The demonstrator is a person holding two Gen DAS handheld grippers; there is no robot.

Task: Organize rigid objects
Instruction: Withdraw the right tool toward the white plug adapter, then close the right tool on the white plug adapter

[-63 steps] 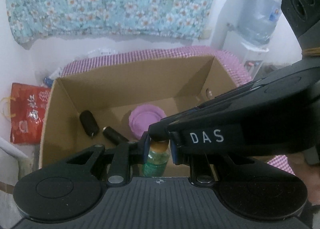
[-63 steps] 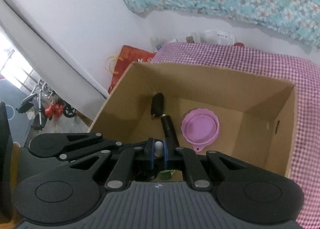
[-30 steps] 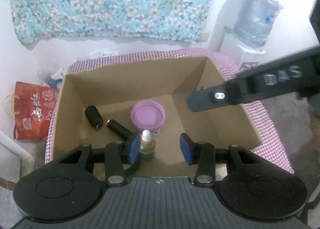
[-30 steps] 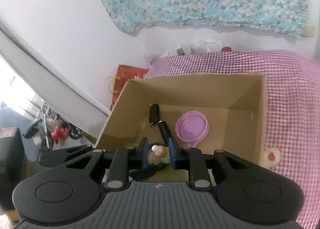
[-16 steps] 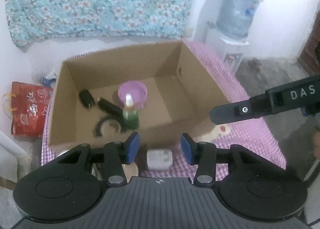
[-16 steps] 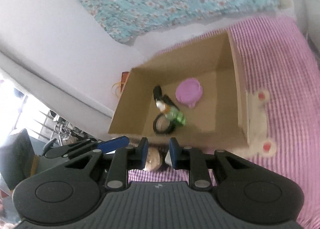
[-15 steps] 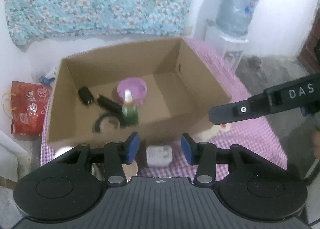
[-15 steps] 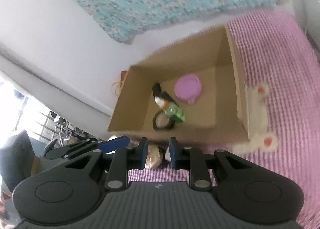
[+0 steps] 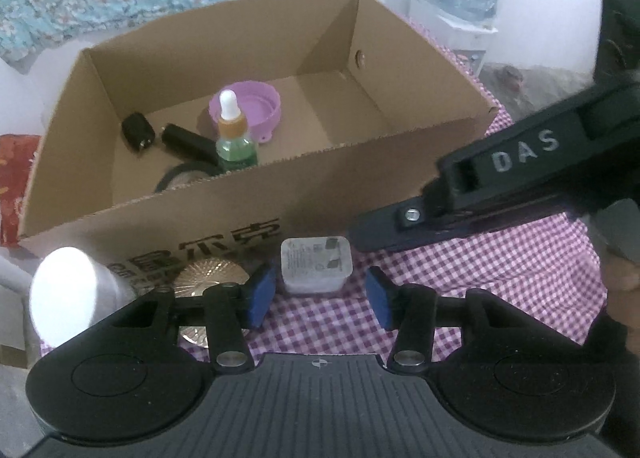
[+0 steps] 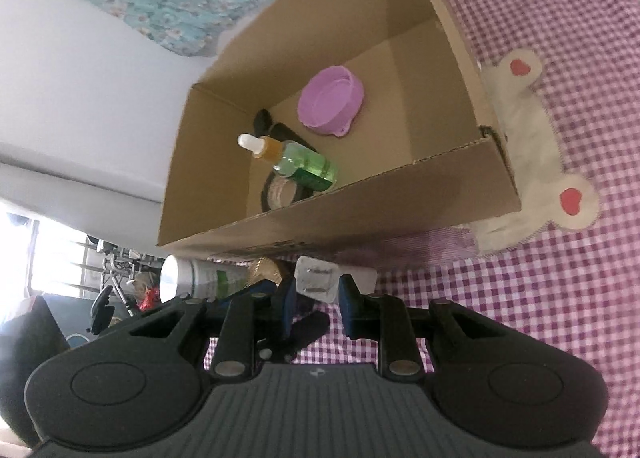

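Left gripper and right gripper hover, jaws apart.

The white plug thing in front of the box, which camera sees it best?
The left wrist view. There the white charger sits whole and unblocked between the open left gripper fingers, prongs up. In the right wrist view, the right gripper hides its lower part.

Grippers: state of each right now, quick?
Left gripper: open, empty, fingers either side of the white charger.
Right gripper: open, empty, just short of the same charger.
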